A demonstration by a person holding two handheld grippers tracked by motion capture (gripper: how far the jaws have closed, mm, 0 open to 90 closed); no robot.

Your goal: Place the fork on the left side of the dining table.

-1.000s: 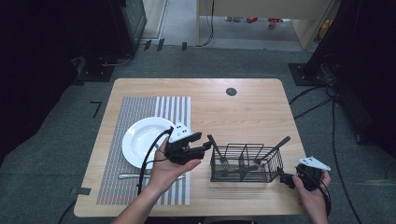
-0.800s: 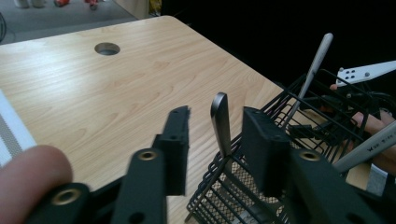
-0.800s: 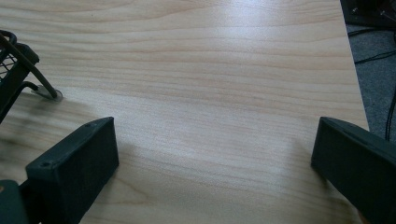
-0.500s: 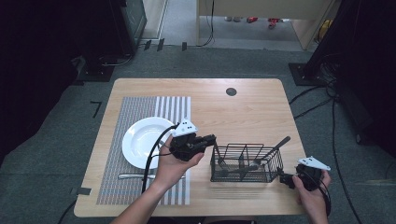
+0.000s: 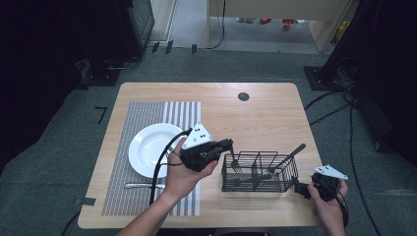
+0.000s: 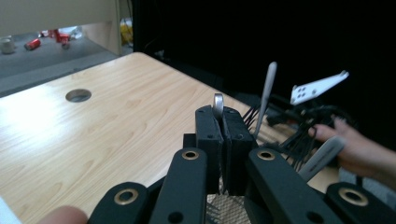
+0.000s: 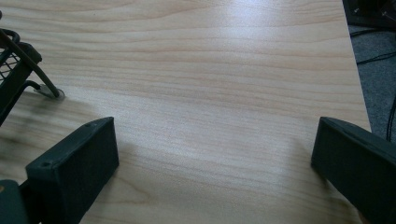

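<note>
A black wire basket (image 5: 258,172) stands on the wooden table (image 5: 255,118) near its front edge. My left gripper (image 5: 227,145) is over the basket's left end, shut on the handle of a metal utensil (image 5: 234,161) that hangs down into the left compartment. In the left gripper view the rounded handle end (image 6: 218,101) pokes up between the closed pads of the left gripper (image 6: 223,114). Another utensil (image 5: 290,153) leans out of the basket's right side. My right gripper (image 5: 305,189) rests just right of the basket, and its jaws (image 7: 215,154) stand wide open over bare wood.
A white plate (image 5: 150,147) sits on a striped placemat (image 5: 147,201) at the left, with a piece of cutlery (image 5: 140,186) lying in front of it. A round cable hole (image 5: 243,96) is at the back. The basket corner (image 7: 14,70) is close to the right gripper's left jaw.
The left gripper moved right from beside the plate to the basket's left end, shut on a utensil handle and rose a little. The right gripper stayed put.
</note>
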